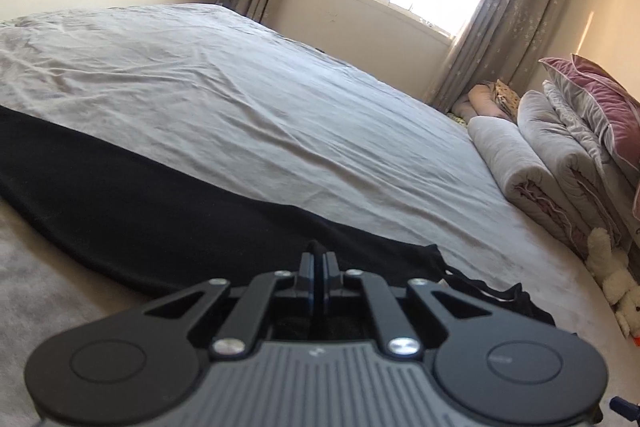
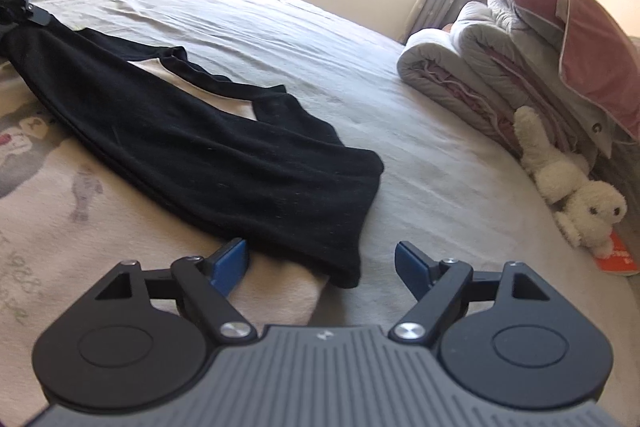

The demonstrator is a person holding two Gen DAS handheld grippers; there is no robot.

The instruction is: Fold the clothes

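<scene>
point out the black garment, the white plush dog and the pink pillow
black garment [image 2: 208, 151], right wrist view, middle of the cloth
white plush dog [image 2: 576, 203], right wrist view, its body
pink pillow [image 2: 576, 39], right wrist view, its pink face

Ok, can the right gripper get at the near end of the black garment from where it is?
Probably yes. The right gripper is open, and the black garment has its near end lying flat between the fingers with nothing covering it. The left gripper is shut on the far end.
</scene>
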